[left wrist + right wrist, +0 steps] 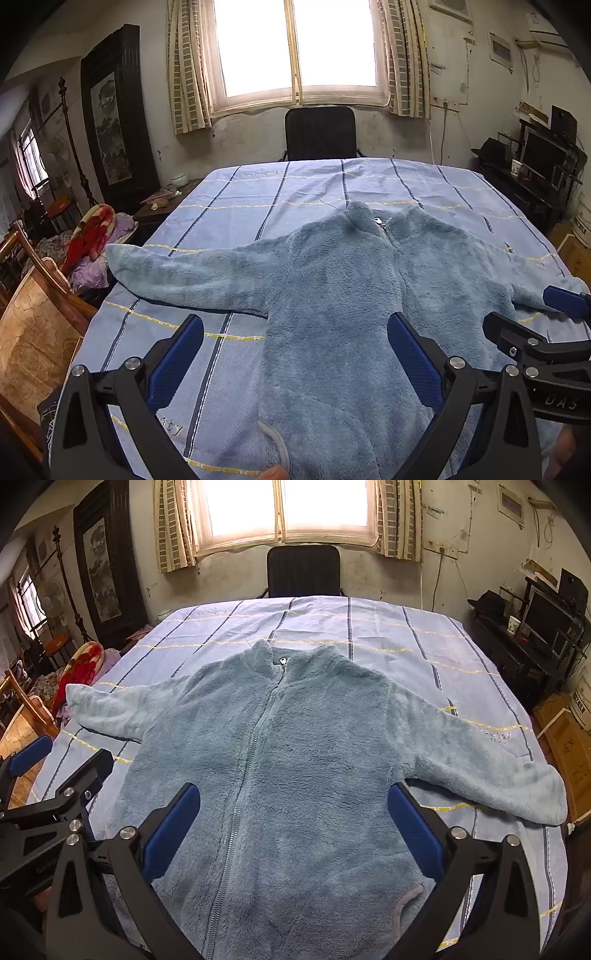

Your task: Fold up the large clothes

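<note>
Right hand-held gripper (pixel 293 821) alone shows jacket's (pixel 295 746) full zip (pixel 255 746)

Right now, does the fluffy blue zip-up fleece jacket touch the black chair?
Apart. The right wrist view shows bare striped cloth between the jacket and chair.

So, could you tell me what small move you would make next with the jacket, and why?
Probably bring the left gripper forward and left to the left sleeve to fold it across the body. The fleece jacket lies flat and zipped on the striped cloth, both sleeves spread out, nothing folded yet, and both sets of jaws stand open and empty.
</note>
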